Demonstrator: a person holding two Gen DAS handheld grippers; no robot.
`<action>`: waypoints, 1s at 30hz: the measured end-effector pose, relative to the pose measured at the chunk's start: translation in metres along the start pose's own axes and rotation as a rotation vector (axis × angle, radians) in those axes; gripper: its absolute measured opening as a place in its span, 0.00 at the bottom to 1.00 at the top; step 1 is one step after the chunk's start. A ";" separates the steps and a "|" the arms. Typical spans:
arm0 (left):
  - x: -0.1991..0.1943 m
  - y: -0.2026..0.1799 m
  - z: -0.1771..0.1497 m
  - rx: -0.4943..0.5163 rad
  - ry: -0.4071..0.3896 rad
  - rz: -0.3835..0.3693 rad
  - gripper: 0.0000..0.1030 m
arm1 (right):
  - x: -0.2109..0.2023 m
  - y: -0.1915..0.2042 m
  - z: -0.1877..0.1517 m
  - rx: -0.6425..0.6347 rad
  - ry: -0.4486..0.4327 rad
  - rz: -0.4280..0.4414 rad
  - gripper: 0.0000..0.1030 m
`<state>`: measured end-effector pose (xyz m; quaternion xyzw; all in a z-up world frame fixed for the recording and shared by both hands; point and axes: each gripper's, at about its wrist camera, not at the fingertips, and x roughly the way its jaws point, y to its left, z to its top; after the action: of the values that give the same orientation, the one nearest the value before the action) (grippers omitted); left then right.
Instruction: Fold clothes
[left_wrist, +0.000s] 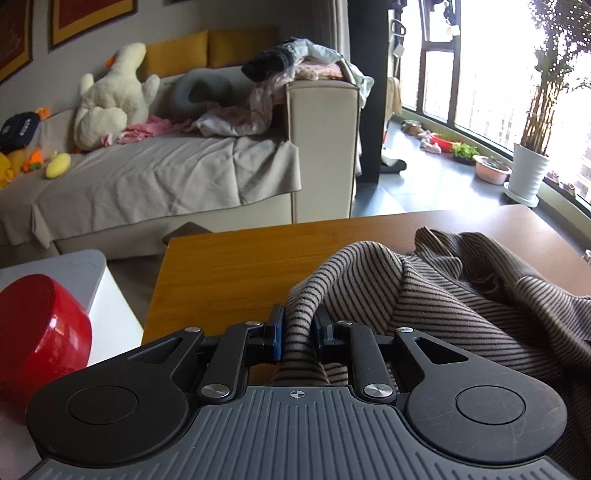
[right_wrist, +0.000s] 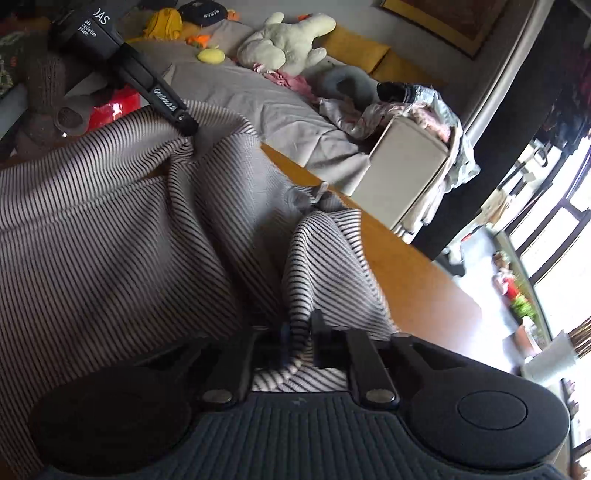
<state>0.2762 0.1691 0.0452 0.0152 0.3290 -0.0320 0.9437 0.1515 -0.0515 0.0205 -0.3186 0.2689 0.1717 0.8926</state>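
A brown-and-black striped garment (left_wrist: 443, 295) lies bunched on a wooden table (left_wrist: 229, 266). My left gripper (left_wrist: 299, 328) is shut on a raised fold of the garment, cloth pinched between its blue pads. In the right wrist view the same striped garment (right_wrist: 110, 229) fills the left half, lifted off the table (right_wrist: 406, 266). My right gripper (right_wrist: 300, 332) is shut on a narrow striped fold of it. The left gripper (right_wrist: 184, 123) shows at the upper left of that view, its tip buried in the cloth.
A beige sofa (left_wrist: 166, 177) with a white plush toy (left_wrist: 110, 99), a grey neck pillow (left_wrist: 199, 92) and a pile of clothes (left_wrist: 295, 66) stands behind the table. A red bowl (left_wrist: 40, 332) sits on a white surface at left. A potted plant (left_wrist: 526, 170) stands by the windows.
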 end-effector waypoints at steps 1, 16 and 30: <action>0.002 0.001 0.001 -0.010 0.000 -0.004 0.17 | -0.004 -0.006 0.000 -0.051 -0.019 -0.056 0.07; 0.032 0.015 0.004 -0.007 0.047 0.079 0.40 | 0.115 -0.157 -0.047 0.271 0.190 -0.333 0.08; -0.060 -0.079 -0.032 0.060 -0.141 -0.239 0.92 | -0.041 -0.061 -0.056 0.303 0.006 0.014 0.68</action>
<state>0.2041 0.0953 0.0569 0.0021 0.2601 -0.1550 0.9531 0.1277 -0.1388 0.0372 -0.1787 0.2965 0.1343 0.9285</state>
